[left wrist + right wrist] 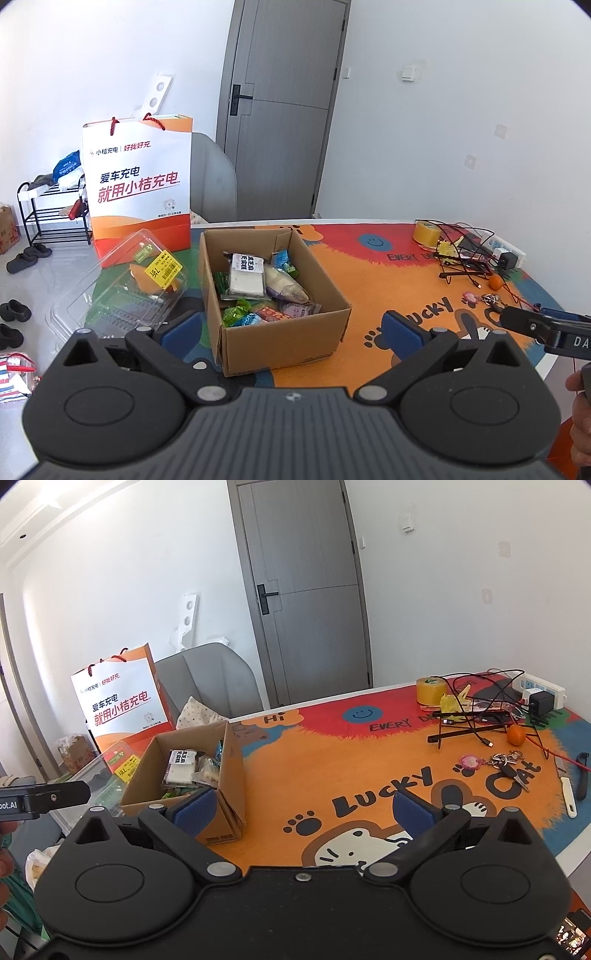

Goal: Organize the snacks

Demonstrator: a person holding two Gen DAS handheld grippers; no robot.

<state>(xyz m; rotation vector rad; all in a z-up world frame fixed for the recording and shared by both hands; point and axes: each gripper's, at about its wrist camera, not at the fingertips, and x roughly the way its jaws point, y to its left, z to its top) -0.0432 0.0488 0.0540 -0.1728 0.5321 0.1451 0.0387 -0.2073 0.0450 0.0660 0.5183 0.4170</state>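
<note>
Left wrist view. The left gripper (291,328) hangs above the near edge of the table, its two blue-padded fingers (400,332) spread wide with nothing between them. Just beyond the fingers stands an open cardboard box (284,341) on a cartoon-printed table mat (388,280). The box holds the snack packets (266,291): a white block-shaped packet with dark lettering (246,277), green-wrapped pieces (236,312), a pale bagged item and several small coloured sachets, all lying loosely together inside. To the left of the box, touching or just beside it, lies a clear plastic clamshell container (129,291) with a yellow price sticker. Behind the clamshell stands an orange-and-white paper gift bag (140,184) with red cord handles.

Right wrist view. The right gripper (303,808) hovers over the mat, its jaws likewise wide apart and empty; the left finger pad overlaps the near corner of the box in this view, though contact cannot be judged. At the far right of the table, well apart from the box, lie a roll of yellow tape (430,690), a tangle of black cables (476,709), a white power strip (543,688), a small orange (516,734) and a bunch of keys (508,762).
</note>
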